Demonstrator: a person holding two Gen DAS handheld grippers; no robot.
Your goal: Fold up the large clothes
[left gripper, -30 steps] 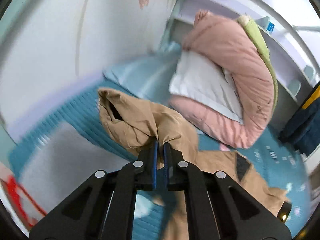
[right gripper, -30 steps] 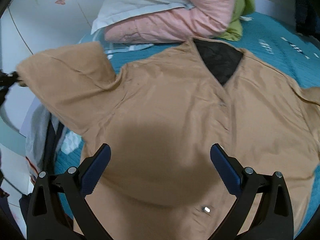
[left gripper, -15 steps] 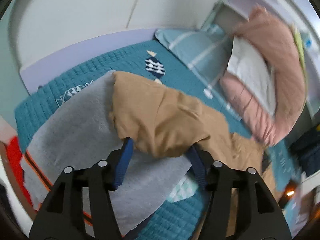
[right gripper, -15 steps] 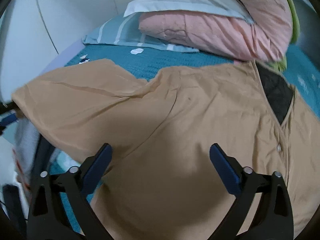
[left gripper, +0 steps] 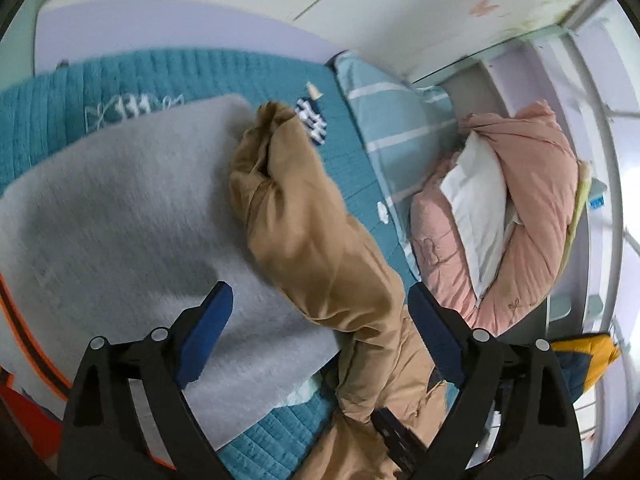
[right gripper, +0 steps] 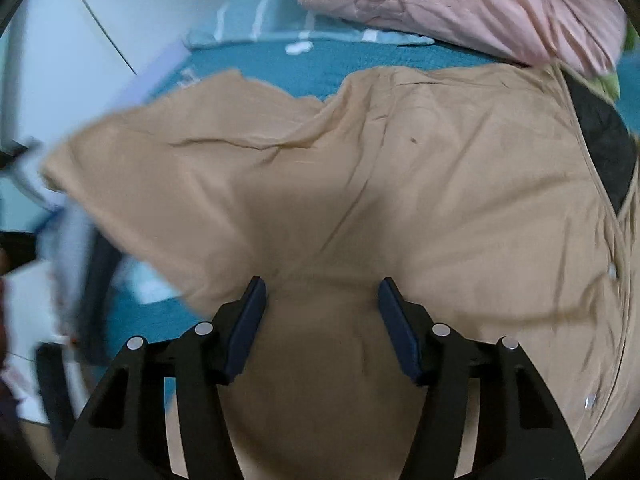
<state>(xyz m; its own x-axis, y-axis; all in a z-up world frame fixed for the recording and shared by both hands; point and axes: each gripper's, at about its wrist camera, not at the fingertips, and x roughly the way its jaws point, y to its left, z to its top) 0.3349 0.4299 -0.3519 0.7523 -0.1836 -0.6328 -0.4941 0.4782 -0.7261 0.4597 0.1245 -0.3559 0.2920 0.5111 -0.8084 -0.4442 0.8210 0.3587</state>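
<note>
Sleeve (left gripper: 304, 220) of the tan shirt (right gripper: 400, 184) lies stretched toward 11 o'clock, probably just spread out. Left gripper (left gripper: 320, 316) is spread empty; right gripper (right gripper: 322, 300), half-open, must next pinch the fabric.

Left wrist view: lower part of the tan shirt (left gripper: 316, 248) is covered by the left gripper (left gripper: 320, 312) body and cut off at the bottom edge. The grey blanket (left gripper: 120, 220) left of the gripper is motion-blurred, its left side cropped by the lens rim.

Right wrist view: shirt hem is hidden beneath the right gripper (right gripper: 322, 320). Items far left of it are smeared; identity cannot be told.
</note>
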